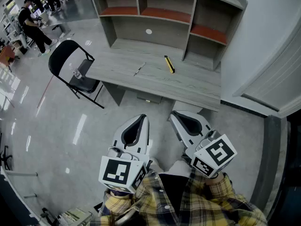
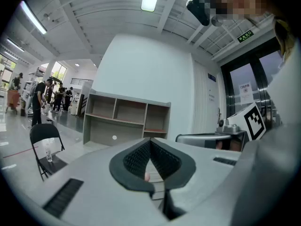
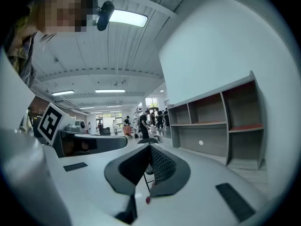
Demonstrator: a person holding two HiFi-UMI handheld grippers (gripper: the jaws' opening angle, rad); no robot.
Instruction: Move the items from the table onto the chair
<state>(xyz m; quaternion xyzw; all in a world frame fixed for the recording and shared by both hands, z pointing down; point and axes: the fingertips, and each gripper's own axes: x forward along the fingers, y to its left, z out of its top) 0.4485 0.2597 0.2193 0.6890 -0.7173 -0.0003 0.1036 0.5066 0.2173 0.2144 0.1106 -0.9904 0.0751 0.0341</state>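
**Task items.** A short yellow-and-black bar-shaped tool (image 1: 169,64) lies flat on the grey wood-grain table (image 1: 188,86), ahead of the right gripper (image 1: 178,117) and well apart from it. A slim silvery pen-like item (image 1: 139,69) lies flat on the same top, ahead of the left gripper (image 1: 140,119) and also well apart. Neither item is touched. What exactly each one is cannot be told at this size.

**Destination.** The black folding chair (image 1: 89,84) stands at the table's end, ahead of the left gripper and off to its left. A small clear container (image 1: 77,72) already stands upright on the seat.

**Grippers.** In the left gripper view the left gripper's ribbed pads are pressed together with nothing between them. The right gripper view shows the same for the right gripper. Both are held close to the person's body, roughly level and facing the table.

**Assessment.** This reads as a stand-off posture in which the person faces the work before reaching. The two table items are yet to be moved. Each lies roughly in line with one gripper, so either hand could take its nearer item. The jaws must first part. Both items are thin and lie flat, so a low pinch across the width looks necessary.

**Surroundings.** A grey open shelf unit (image 1: 164,13) rises along the table's far edge.
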